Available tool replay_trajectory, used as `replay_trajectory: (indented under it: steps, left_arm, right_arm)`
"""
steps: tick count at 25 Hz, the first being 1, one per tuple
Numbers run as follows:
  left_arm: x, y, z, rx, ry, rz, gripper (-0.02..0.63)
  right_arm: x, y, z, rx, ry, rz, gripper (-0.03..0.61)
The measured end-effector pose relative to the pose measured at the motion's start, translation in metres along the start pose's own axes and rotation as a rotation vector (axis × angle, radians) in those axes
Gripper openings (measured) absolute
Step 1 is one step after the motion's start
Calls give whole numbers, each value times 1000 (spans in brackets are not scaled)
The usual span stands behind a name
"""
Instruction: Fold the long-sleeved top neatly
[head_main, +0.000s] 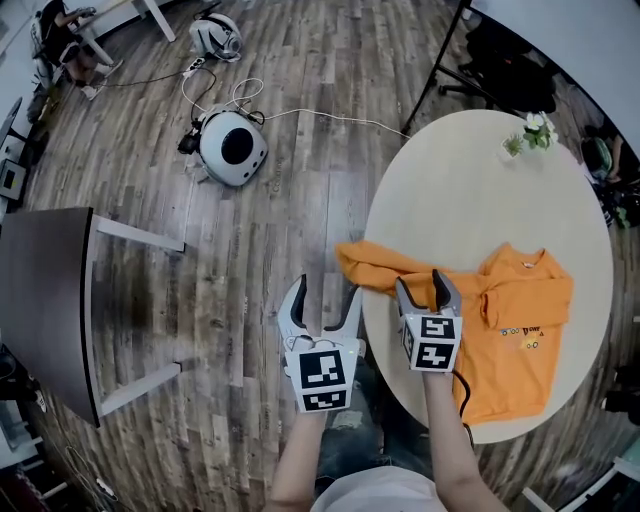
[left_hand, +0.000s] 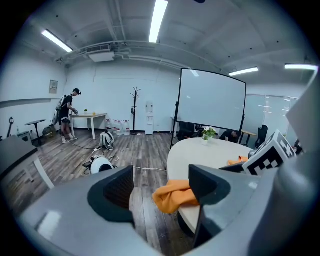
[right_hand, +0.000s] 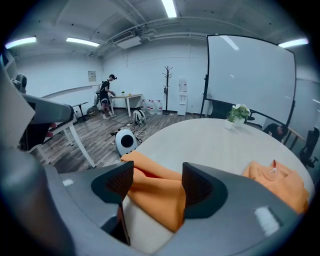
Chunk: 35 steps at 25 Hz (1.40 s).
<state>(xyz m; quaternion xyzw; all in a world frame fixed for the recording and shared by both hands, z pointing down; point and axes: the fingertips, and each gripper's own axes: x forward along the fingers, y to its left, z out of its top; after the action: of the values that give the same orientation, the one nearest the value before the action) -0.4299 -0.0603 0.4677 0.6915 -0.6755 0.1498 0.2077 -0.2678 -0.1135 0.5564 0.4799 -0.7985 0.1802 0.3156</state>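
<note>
**Sleeve heaped at the bench rim, both tongs open**

A wood-floored office room held a round, pale bench (head_main: 470, 190), bare except for a small potted plant (head_main: 530, 133) at its far edge. The orange long-sleeved top (head_main: 520, 330) lay flat toward the near right edge, print side up. One sleeve (head_main: 375, 265) ran in a crumpled heap to the near left edge, its end drooping over the rim.

The right tongs (head_main: 420, 285) hovered just above that heap, jaws apart, with fabric showing in the gap but not pinched. They seemed placed to take the sleeve and draw it straight.

The left tongs (head_main: 325, 300) hung off the bench over the floor, just beside the rim, jaws wide apart and empty. They were probably there to catch the overhanging end. No fold looked made yet.
</note>
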Motion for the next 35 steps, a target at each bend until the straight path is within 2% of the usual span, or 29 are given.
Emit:
replay_trajectory:
  steps: [9,15,19,22,26,30,35]
  left_arm:
    - [6,13,-22,-11,47,-1,339]
    - [8,14,-30,-13,69,-13,339]
    - [9,11,-35,-20,76,-25,339]
    - [10,9,-36,-20,79,-27,339]
    - [7,12,-37,-22,78,-26,339]
    - [3,15,-35,-22,75,-16,339]
    - [0,11,-26,-10,55,-22,339]
  right_arm:
    - [28,26,-18,-13,73,58,301]
    - [38,33,-32,-60,128,51,269]
    - [40,38,-34,-46,126,73,224]
    - [41,46,-34,-52,122,105,147]
    - [41,50,-34,-79,122,97,62]
    - [41,47,-32,-87,117,91,51]
    - [22,40,-4,-76,52,93,49]
